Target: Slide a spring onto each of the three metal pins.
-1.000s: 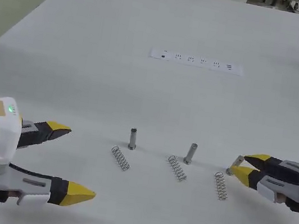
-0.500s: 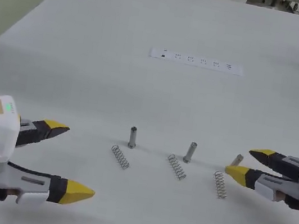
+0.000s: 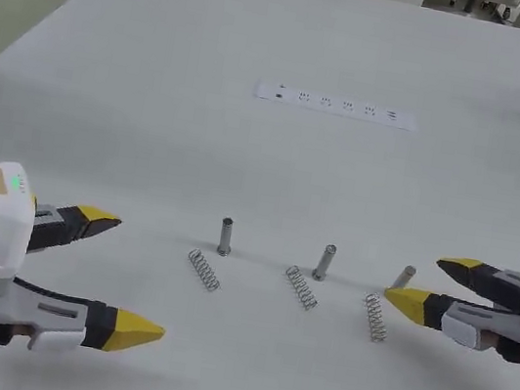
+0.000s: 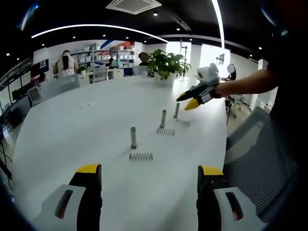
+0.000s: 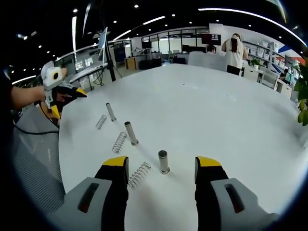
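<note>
Three short metal pins stand upright in a row on the white table: left pin [image 3: 226,236], middle pin [image 3: 326,262], right pin [image 3: 404,276]. A loose spring lies flat just in front of each: [image 3: 203,270], [image 3: 302,287], [image 3: 375,316]. My right gripper [image 3: 420,280] is open with the right pin [image 5: 163,161] just ahead between its yellow fingertips and the nearest spring [image 5: 139,174] beside its left one. My left gripper [image 3: 128,278] hovers open and holds nothing, well left of the left pin [image 4: 133,137] and its spring [image 4: 141,156].
A white power strip [image 3: 336,105] lies flat farther back on the table. A potted plant [image 4: 166,62] stands at the table's far end. A mesh chair [image 4: 255,144] sits by the table's edge. Other people stand far off in the office.
The right gripper's jaws, nearly together at the right pin a second ago, have spread wide and drawn back slightly. The left gripper has stayed put.
</note>
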